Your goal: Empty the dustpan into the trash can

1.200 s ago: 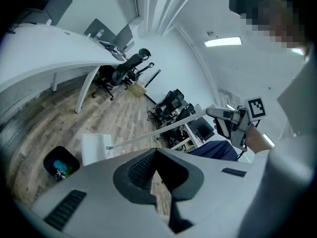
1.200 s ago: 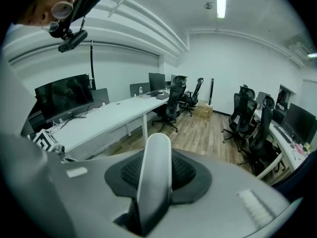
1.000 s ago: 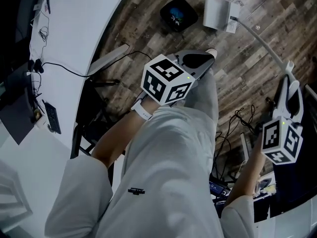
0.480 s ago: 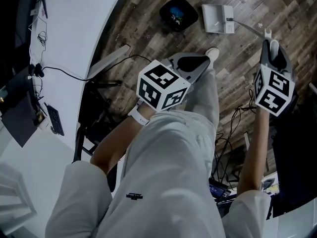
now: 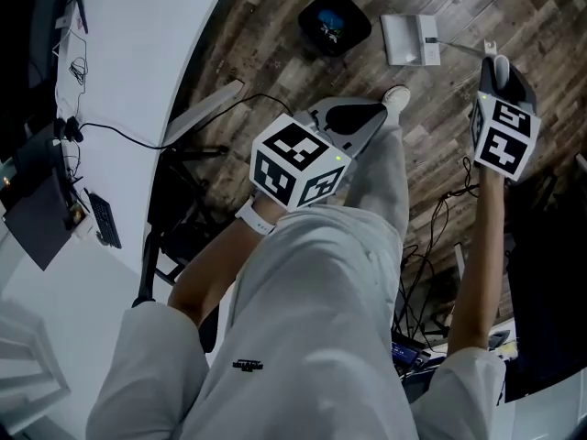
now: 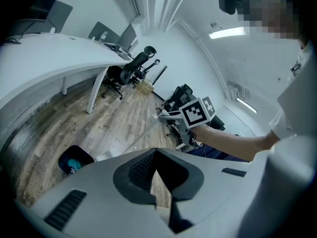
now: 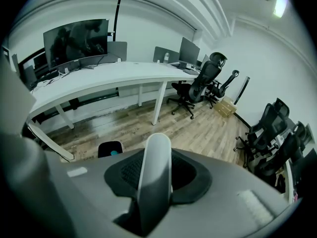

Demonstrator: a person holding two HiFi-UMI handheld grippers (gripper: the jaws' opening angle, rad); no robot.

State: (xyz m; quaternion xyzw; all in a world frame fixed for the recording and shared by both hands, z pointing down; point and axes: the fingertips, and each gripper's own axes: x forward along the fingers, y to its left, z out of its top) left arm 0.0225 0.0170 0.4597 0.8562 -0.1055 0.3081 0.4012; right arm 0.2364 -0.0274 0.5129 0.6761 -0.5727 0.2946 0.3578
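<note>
On the wooden plank floor point(image 5: 275, 35): the flat grey dustpan point(image 5: 410, 39) lies just beside the round black trash can point(image 5: 335, 21), a narrow gap between them
Handle point(image 5: 459, 47): thin, pale and long; it slants from the pan up to the right gripper point(image 5: 500, 73)
Right jaws: clamped on the handle's smooth, rounded white top
Left gripper point(image 5: 359, 117): jaws pressed together with nothing between; over the person's leg, well apart from the dustpan
Markings: black-and-white squares on each marker cube point(image 5: 295, 165)

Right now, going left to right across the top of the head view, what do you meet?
Desk → trash can → dustpan → right tongs, gripping the dustpan's handle.
</note>
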